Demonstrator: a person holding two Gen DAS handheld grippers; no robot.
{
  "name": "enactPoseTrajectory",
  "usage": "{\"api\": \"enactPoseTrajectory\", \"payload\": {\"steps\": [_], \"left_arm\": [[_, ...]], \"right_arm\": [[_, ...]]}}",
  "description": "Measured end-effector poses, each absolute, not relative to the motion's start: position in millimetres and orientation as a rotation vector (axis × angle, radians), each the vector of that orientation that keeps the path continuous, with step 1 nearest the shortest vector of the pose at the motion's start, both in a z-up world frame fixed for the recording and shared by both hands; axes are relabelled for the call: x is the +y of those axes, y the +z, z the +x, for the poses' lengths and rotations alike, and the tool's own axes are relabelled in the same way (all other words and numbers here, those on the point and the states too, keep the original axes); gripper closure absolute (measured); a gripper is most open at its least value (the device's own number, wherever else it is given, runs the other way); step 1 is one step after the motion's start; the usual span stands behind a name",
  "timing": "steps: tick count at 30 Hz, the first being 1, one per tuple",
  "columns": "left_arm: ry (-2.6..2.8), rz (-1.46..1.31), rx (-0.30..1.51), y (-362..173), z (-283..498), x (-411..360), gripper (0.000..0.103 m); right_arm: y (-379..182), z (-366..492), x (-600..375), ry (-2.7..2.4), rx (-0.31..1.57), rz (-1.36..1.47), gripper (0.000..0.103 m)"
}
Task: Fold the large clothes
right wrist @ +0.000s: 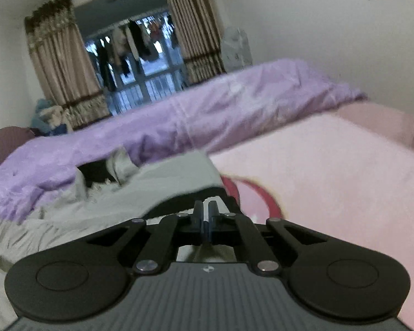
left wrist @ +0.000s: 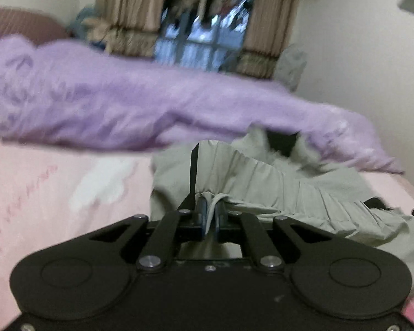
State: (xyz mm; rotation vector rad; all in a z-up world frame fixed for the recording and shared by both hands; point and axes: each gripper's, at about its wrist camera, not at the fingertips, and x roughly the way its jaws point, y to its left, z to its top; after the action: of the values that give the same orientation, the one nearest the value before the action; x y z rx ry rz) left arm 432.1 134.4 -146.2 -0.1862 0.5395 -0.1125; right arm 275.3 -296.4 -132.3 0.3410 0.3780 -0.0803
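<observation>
Across the bed, covered in a pink sheet with a printed pattern, a rumpled purple duvet lies bunched along the far side, below the curtained window. Just in front of the duvet, on the pink sheet, sprawls the pale grey-green garment, pleated and creased, with dark trim at its edges and a black patch showing near its collar end. At its near edge the left claw is pinched tight on a fold of the grey-green cloth, which bulges up between the two fingers. On the other side the right claw is closed down narrow on the garment's dark hem, a sliver of pale cloth showing between its fingers.
</observation>
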Motion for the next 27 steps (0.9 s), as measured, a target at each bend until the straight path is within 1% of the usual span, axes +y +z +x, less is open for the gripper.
{"api": "enactPoseTrajectory", "payload": {"steps": [3, 4, 5, 6, 7, 8, 9, 10, 11, 12, 13, 14, 15, 18, 20, 21, 22, 23, 24, 25, 26, 27], "left_arm": [[-0.092, -0.235, 0.652, -188, 458, 136, 0.095], [-0.088, -0.251, 0.673, -197, 461, 136, 0.094], [-0.081, -0.249, 0.665, -200, 460, 136, 0.091], [-0.081, -0.243, 0.66, -199, 459, 135, 0.09], [-0.084, -0.23, 0.662, -196, 459, 135, 0.089], [-0.085, -0.212, 0.662, -192, 459, 134, 0.087], [-0.087, -0.202, 0.661, -190, 459, 133, 0.086], [-0.088, -0.189, 0.662, -187, 460, 132, 0.084], [-0.084, -0.176, 0.662, -186, 461, 131, 0.076], [-0.08, -0.167, 0.66, -185, 455, 131, 0.057], [-0.073, -0.161, 0.661, -185, 457, 130, 0.046], [-0.059, -0.153, 0.662, -186, 458, 131, 0.029], [-0.048, -0.145, 0.671, -187, 458, 133, 0.021], [-0.063, -0.175, 0.734, -195, 459, 140, 0.02], [-0.083, -0.193, 0.749, -199, 457, 144, 0.013], [-0.095, -0.19, 0.747, -199, 455, 145, 0.013], [-0.116, -0.178, 0.738, -198, 453, 143, 0.015], [-0.132, -0.159, 0.728, -197, 452, 141, 0.021], [-0.134, -0.131, 0.71, -195, 450, 138, 0.042], [-0.126, -0.108, 0.7, -194, 448, 135, 0.053], [-0.119, -0.1, 0.69, -192, 447, 133, 0.075], [-0.132, -0.124, 0.682, -190, 446, 135, 0.084]], "right_arm": [[-159, 298, -287, -0.142, 0.455, 0.281, 0.1], [-162, 299, -284, -0.146, 0.463, 0.262, 0.099], [-161, 297, -283, -0.137, 0.465, 0.25, 0.087], [-158, 295, -283, -0.113, 0.478, 0.249, 0.078], [-153, 293, -285, -0.088, 0.496, 0.25, 0.062], [-146, 290, -289, -0.043, 0.507, 0.261, 0.043], [-140, 287, -294, -0.018, 0.51, 0.268, 0.032], [-136, 281, -298, -0.017, 0.5, 0.268, 0.015], [-132, 274, -302, -0.04, 0.474, 0.263, 0.008], [-128, 269, -306, -0.065, 0.453, 0.251, 0.008], [-128, 268, -310, -0.082, 0.449, 0.245, 0.008], [-129, 272, -315, -0.086, 0.467, 0.242, 0.008], [-132, 277, -319, -0.079, 0.5, 0.242, 0.007], [-148, 302, -323, 0.0, 0.637, 0.219, 0.008], [-156, 308, -322, 0.035, 0.65, 0.21, 0.008], [-156, 310, -323, 0.054, 0.643, 0.22, 0.009], [-156, 311, -324, 0.074, 0.631, 0.235, 0.014], [-157, 311, -324, 0.089, 0.632, 0.244, 0.023], [-158, 313, -323, 0.091, 0.645, 0.246, 0.03], [-157, 311, -322, 0.08, 0.645, 0.239, 0.046], [-154, 307, -318, 0.049, 0.617, 0.218, 0.062], [-151, 306, -315, 0.036, 0.594, 0.211, 0.069]]}}
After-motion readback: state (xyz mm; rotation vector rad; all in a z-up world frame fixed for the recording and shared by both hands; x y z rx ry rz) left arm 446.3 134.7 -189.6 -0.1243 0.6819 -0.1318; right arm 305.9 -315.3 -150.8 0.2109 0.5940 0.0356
